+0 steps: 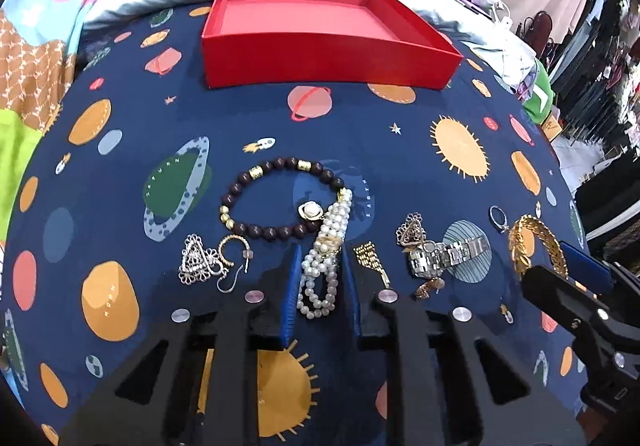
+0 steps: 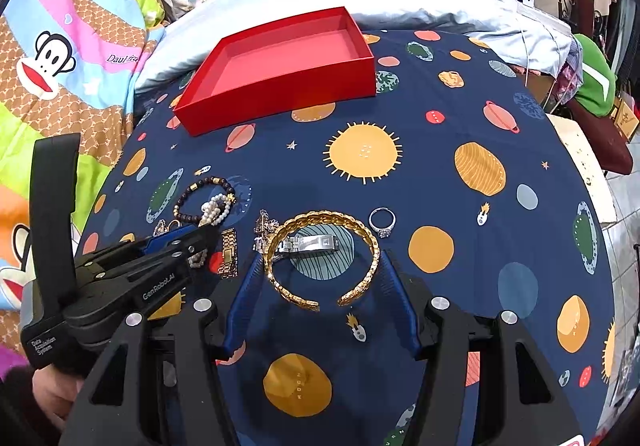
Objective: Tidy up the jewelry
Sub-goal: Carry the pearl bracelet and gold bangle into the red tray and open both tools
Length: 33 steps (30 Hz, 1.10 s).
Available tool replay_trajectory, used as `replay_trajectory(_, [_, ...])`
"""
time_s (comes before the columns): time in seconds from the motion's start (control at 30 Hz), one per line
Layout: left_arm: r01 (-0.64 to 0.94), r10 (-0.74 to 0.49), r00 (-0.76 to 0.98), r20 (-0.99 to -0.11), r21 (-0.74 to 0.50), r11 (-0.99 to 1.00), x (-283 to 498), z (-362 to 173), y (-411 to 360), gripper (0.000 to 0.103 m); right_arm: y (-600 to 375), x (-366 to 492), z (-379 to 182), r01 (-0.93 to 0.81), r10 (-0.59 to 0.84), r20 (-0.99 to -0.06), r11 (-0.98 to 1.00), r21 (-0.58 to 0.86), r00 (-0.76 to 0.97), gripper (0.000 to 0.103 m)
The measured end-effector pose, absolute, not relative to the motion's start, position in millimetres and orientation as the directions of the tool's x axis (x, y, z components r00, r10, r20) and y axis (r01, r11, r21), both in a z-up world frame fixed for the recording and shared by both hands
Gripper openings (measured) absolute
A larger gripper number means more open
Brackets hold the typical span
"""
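An empty red box (image 1: 320, 41) stands at the back of the space-print cloth; it also shows in the right wrist view (image 2: 280, 73). My left gripper (image 1: 320, 270) is open, its blue fingers on either side of a pearl bracelet (image 1: 322, 266) lying on the cloth. A dark bead bracelet (image 1: 280, 197) lies just beyond. My right gripper (image 2: 322, 274) is open around a gold cuff bangle (image 2: 324, 258), which rests on the cloth. A silver watch (image 2: 308, 244) lies inside the bangle's ring. A silver ring (image 2: 383, 222) lies to the right.
Silver filigree pendants (image 1: 196, 258) and hook earrings (image 1: 234, 250) lie left of the pearls. A gold watch band (image 1: 370, 256) and another pendant (image 1: 412, 232) lie right of them. Bedding and pillows surround the cloth (image 2: 460, 173).
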<state>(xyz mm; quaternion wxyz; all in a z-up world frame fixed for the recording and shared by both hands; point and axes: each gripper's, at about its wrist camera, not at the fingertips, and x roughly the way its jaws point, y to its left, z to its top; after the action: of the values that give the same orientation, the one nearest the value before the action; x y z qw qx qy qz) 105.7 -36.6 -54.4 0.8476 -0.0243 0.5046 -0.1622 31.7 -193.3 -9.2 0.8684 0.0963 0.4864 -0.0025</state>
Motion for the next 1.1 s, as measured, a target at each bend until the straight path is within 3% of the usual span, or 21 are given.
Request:
replay_trajectory(0.37, [0.287,-0.393,0.444,-0.805,-0.287,0.914,71.3,-16.3,-20.8,0.017,-192.0,27.7,0.2,0.079,0.102,-0.832,0.982,0.173,0.546,0.058])
replay_trajectory(0.57, [0.254,-0.385,0.499,-0.776,-0.294,0.921,65.2,17.5,-0.2,0.017,-195.8,27.8,19.6,0.066,0.109,-0.806,0.981,0.18,0.582,0.058])
replay_trajectory(1.1, [0.261,-0.327,0.645,-0.691,-0.204,0.944,195.3,85.9,-8.0,0.017,-219.2,152.6,86.1,-0.012,0.162,-0.7,0.977,0.215,0.696,0.058])
